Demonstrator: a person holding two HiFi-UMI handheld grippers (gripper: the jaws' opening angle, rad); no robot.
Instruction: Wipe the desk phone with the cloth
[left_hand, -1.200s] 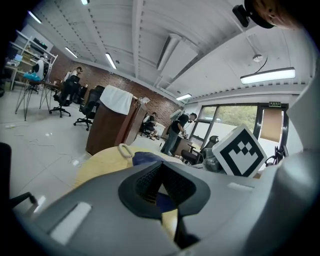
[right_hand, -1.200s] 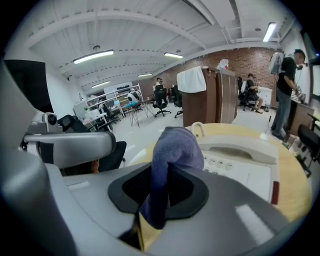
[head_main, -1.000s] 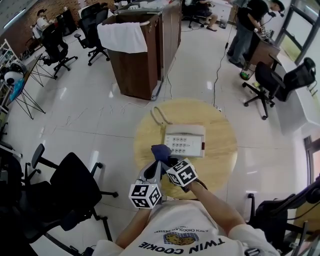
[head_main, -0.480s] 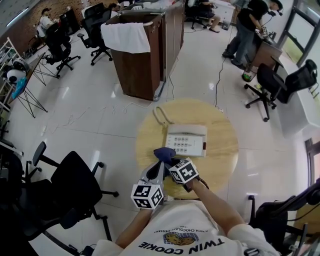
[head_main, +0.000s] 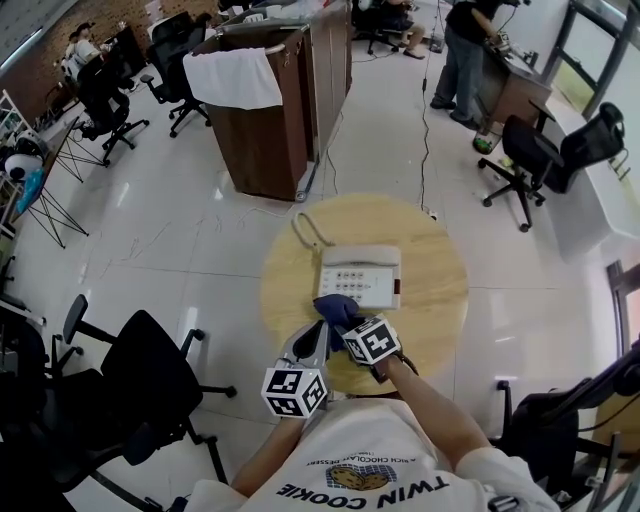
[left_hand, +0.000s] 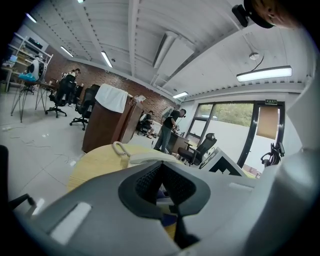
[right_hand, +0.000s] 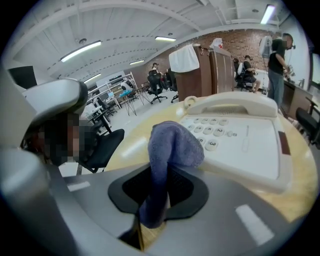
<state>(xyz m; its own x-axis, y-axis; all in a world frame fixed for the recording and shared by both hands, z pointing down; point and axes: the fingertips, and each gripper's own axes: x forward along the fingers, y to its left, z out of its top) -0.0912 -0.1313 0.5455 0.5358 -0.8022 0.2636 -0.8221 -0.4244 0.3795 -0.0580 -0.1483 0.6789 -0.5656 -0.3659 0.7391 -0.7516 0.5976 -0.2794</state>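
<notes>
Pale round wooden table (head_main: 440, 300) on a glossy white office floor carries the one thing that matters, the desk phone (head_main: 360, 275). It sits near the table's middle, its handset (right_hand: 235, 104) in the cradle along the far edge and a loop of cord (head_main: 303, 232) lying off its far left corner.

Just at the phone's near left corner is the blue cloth (right_hand: 172, 145). The right gripper (right_hand: 157, 200) has its fingers clamped on the cloth's lower part, so a rounded fold stands up and leans toward the keypad (right_hand: 215, 131). Whether the fold already touches the phone's casing I cannot tell; it is at most just beside it.

Nearer the person than the phone, and to the left of the right gripper, is the left gripper (left_hand: 167, 192). Its fingers are closed together with nothing between them, and it takes no part in the hold.

My reading is that the cloth has been picked up and brought to the phone, but no wiping shows yet. Keypad, handset and sides all appear left to do.

Beyond the phone stands a dark wooden cabinet (head_main: 270, 140) with a white towel (head_main: 238, 78) draped over it. A black office chair (head_main: 140, 370) is off to the phone's left, and people work at desks far behind.
</notes>
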